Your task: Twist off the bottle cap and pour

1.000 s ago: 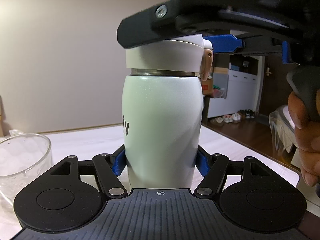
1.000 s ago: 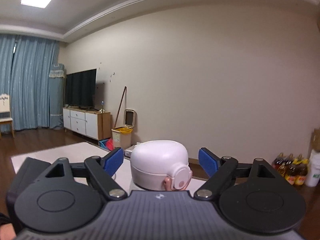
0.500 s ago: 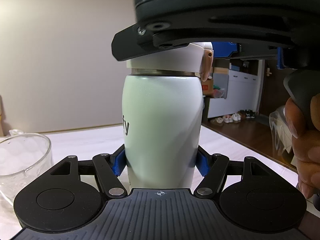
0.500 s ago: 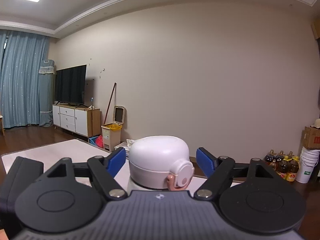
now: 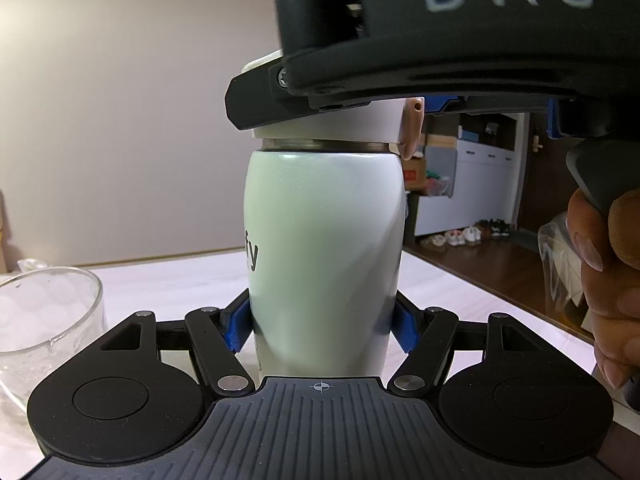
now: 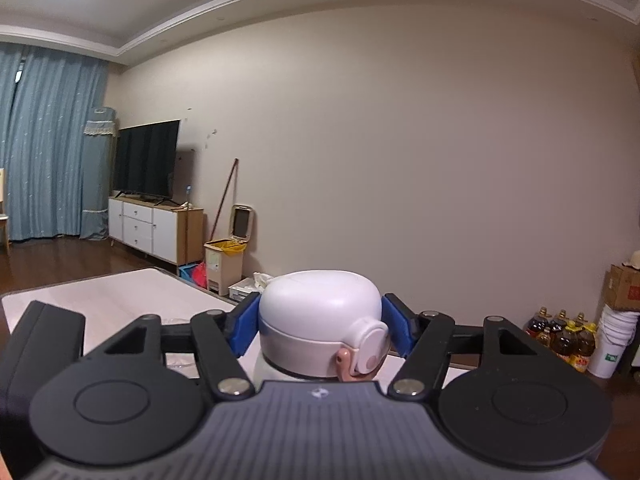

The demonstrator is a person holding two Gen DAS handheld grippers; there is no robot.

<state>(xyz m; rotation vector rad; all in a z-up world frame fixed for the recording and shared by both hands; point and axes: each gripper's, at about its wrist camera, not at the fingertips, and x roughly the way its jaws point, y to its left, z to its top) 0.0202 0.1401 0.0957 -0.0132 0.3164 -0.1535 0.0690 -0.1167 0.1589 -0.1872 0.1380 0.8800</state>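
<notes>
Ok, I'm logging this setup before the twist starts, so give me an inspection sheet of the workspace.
Surface: white table, bare around the bottle.
Job's things: white thermos bottle upright; white cap seated; glass cup beside it.
Clutter: nothing seen.
Grippers: left gripper shut on the bottle body; right gripper shut on the cap.
Cables: nothing seen.
Surroundings: TV, trash bin, oil bottles.

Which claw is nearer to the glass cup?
Left. The left claw grips the bottle beside the glass cup; the right claw clamps the cap above.
</notes>
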